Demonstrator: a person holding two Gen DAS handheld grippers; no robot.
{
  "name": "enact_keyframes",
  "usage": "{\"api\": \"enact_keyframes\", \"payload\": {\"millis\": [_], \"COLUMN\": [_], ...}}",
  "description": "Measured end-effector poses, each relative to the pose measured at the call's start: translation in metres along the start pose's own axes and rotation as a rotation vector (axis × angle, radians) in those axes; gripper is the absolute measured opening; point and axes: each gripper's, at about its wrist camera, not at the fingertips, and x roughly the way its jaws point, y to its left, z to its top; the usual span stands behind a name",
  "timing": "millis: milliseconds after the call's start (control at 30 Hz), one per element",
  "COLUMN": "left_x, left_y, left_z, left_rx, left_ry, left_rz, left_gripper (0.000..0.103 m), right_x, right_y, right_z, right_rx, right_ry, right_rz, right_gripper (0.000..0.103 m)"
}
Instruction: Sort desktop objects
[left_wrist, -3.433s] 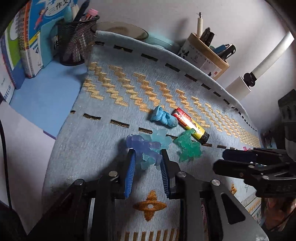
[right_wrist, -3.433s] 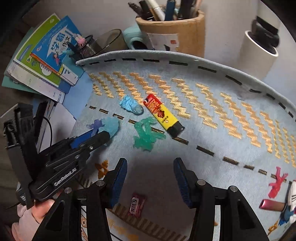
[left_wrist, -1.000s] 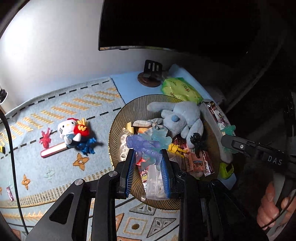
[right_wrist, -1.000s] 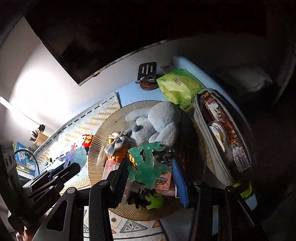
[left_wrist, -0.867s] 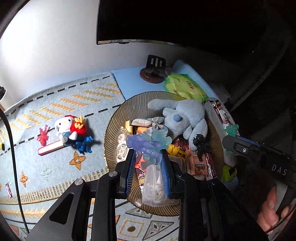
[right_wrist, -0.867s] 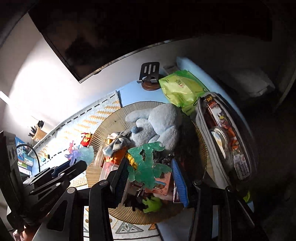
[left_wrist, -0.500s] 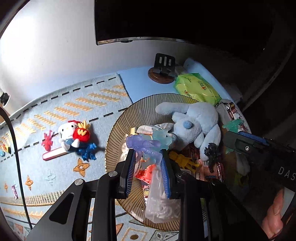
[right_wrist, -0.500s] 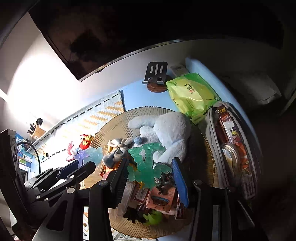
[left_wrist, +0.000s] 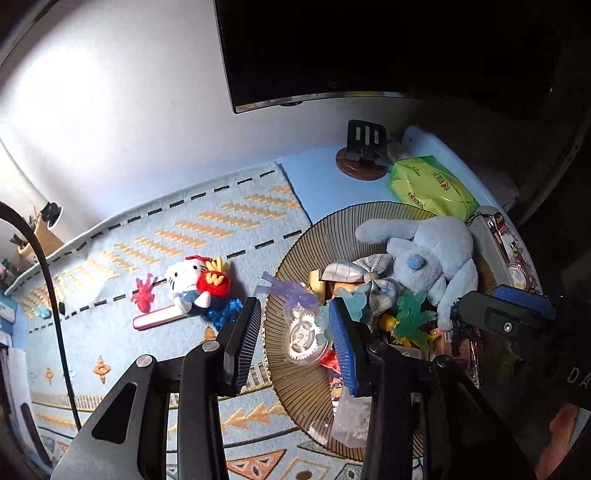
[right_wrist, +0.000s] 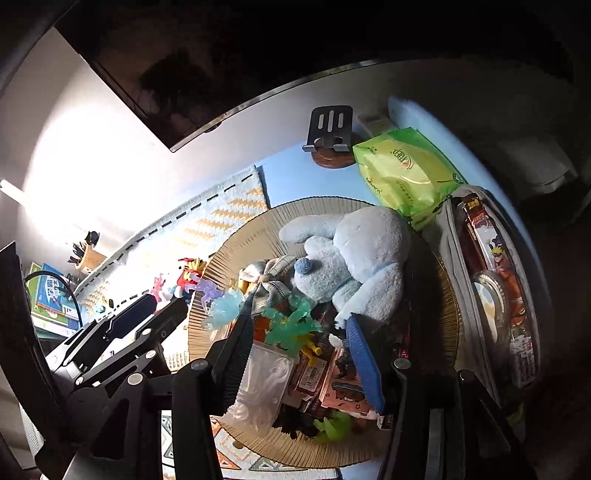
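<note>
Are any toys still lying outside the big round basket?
Yes. A Hello Kitty toy, a small red figure, a pink stick and a blue figure lie on the mat, beside the round basket.

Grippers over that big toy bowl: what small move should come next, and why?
Probably lift both straight up, clear of the bowl. The left gripper is open and the purple figure lies loose near the rim. The right gripper is open too, with the green figure resting on the pile. A Hello Kitty plush waits on the mat.
</note>
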Motion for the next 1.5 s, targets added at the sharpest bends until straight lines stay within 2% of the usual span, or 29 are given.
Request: {"api": "enact_keyframes", "payload": {"millis": [233, 467, 633, 700, 800, 967, 1100, 1167, 1233, 1333, 1367, 1400, 1467, 1500], "left_x": [-0.001, 0.003, 0.009, 0.013, 0.016, 0.02, 0.029, 0.036, 0.045, 0.059, 0.059, 0.06, 0.064, 0.066], "left_y": [0.024, 0.086, 0.161, 0.197, 0.251, 0.336, 0.396, 0.419, 0.437, 0.452, 0.454, 0.455, 0.454, 0.453], "left_z": [-0.012, -0.038, -0.074, -0.092, -0.119, -0.156, -0.178, -0.185, -0.191, -0.196, -0.197, -0.197, -0.196, -0.196], "left_rx": [-0.035, -0.107, -0.203, -0.258, -0.34, -0.425, -0.481, -0.511, -0.531, -0.542, -0.535, -0.525, -0.511, -0.511], "left_ry": [0.02, 0.06, 0.108, 0.129, 0.153, 0.157, 0.118, 0.085, 0.057, 0.041, 0.016, 0.001, -0.008, -0.014], "left_rz": [0.003, 0.046, 0.102, 0.121, 0.157, 0.244, 0.26, 0.234, 0.217, 0.232, 0.232, 0.24, 0.256, 0.253], "left_gripper": [0.036, 0.036, 0.036, 0.036, 0.036, 0.036, 0.036, 0.036, 0.036, 0.036, 0.037, 0.048, 0.056, 0.064], "right_x": [-0.001, 0.002, 0.025, 0.042, 0.079, 0.157, 0.196, 0.209, 0.217, 0.228, 0.232, 0.234, 0.236, 0.236], "right_y": [0.016, 0.074, 0.141, 0.172, 0.212, 0.248, 0.267, 0.274, 0.282, 0.29, 0.292, 0.293, 0.294, 0.293], "right_z": [-0.005, -0.014, -0.032, -0.042, -0.061, -0.089, -0.098, -0.097, -0.095, -0.096, -0.097, -0.098, -0.1, -0.1], "right_rx": [0.007, -0.066, -0.158, -0.203, -0.258, -0.277, -0.311, -0.328, -0.338, -0.359, -0.366, -0.376, -0.384, -0.377], "right_ry": [0.011, 0.014, 0.044, 0.083, 0.158, 0.264, 0.2, 0.147, 0.106, 0.048, 0.039, 0.015, -0.011, -0.023], "right_rz": [0.026, 0.071, 0.111, 0.123, 0.132, 0.061, -0.087, -0.15, -0.174, -0.177, -0.178, -0.184, -0.175, -0.165], "right_gripper": [0.051, 0.052, 0.054, 0.054, 0.054, 0.054, 0.054, 0.054, 0.054, 0.054, 0.057, 0.057, 0.058, 0.06]}}
